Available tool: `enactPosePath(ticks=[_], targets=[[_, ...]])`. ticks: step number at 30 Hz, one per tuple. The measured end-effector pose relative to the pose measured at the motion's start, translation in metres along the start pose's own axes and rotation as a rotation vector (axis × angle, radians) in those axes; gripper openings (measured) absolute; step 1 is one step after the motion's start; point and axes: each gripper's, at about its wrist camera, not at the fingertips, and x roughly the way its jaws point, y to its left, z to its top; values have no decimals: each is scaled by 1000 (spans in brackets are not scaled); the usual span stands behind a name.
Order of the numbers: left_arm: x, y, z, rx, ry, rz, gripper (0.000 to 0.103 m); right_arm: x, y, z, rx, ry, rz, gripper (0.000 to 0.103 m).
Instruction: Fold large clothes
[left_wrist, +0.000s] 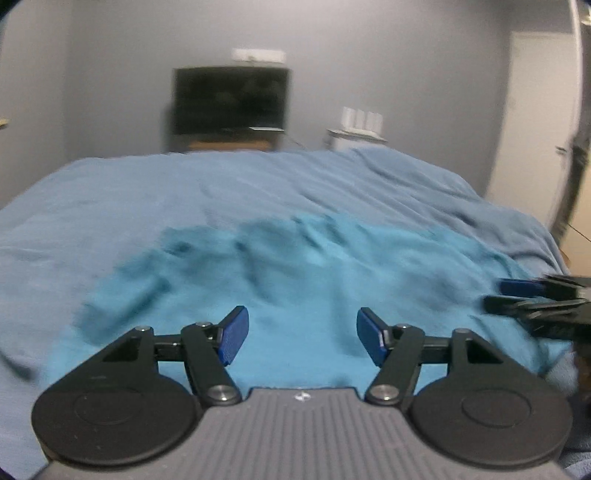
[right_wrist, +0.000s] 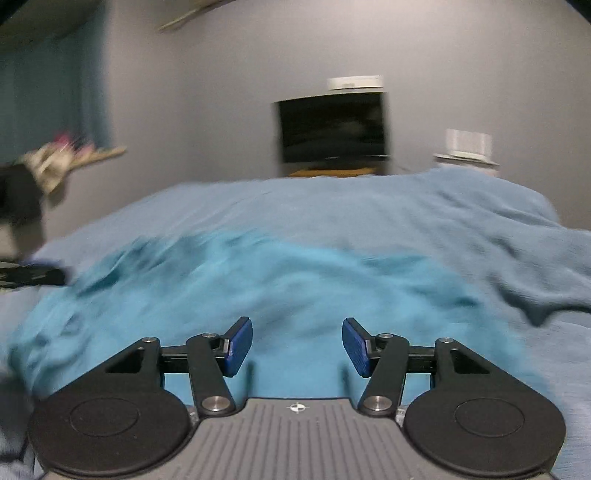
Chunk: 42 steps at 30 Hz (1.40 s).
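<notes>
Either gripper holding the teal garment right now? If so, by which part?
Nothing held. Left gripper and right gripper are both open over the teal garment, nothing between the pads.

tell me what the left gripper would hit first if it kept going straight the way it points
Most likely the turquoise garment spread on the bed. The open left gripper tilts down toward it with nothing between; blur makes depth uncertain.

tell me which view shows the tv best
The left wrist view: the TV sits near centre, its whole dark screen only mildly blurred. The right wrist view shows the same TV tilted, with side edges smeared by motion blur.
</notes>
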Motion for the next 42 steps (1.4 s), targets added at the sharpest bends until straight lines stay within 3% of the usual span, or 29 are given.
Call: enactPosePath(ticks=[2, 4, 7, 9, 12, 14, 18, 20, 24, 27, 31, 33, 39, 42], targets=[[26, -15, -16, 11, 54, -16, 63, 12, 19, -10, -77, 43, 6, 57], [40, -22, -39, 44, 130, 1, 63, 24, 31, -33, -199, 92, -51, 57], [54, -19, -75, 101, 216, 27, 64, 42, 33, -53, -230, 191, -79, 57], [56, -14, -83, 103, 214, 33, 64, 47, 32, -53, -223, 209, -94, 59], [53, -14, -83, 103, 219, 43, 64, 53, 26, -50, -186, 216, -143, 73], [50, -16, -84, 118, 211, 52, 65, 56, 19, -49, -163, 222, -153, 76], [46, -15, -77, 117, 182, 79, 65, 47, 19, -51, -134, 205, -175, 76], [34, -21, -75, 131, 125, 84, 65, 31, 19, -51, -107, 165, -179, 73], [16, -36, -75, 159, 80, -4, 65, 1, 28, -44, -55, 103, -93, 72], [19, -48, -80, 223, 105, -4, 65, -3, 37, -46, -42, 161, -70, 73], [41, -41, -91, 207, 216, 0, 68, 16, 34, -56, -38, 265, -107, 74], [47, -39, -95, 213, 232, 5, 69, 21, 31, -58, -23, 283, -118, 76], [45, -36, -95, 224, 220, 18, 71, 22, 34, -60, -31, 293, -125, 79], [30, -37, -92, 220, 134, 32, 71, 7, 20, -51, 64, 231, -113, 77]])
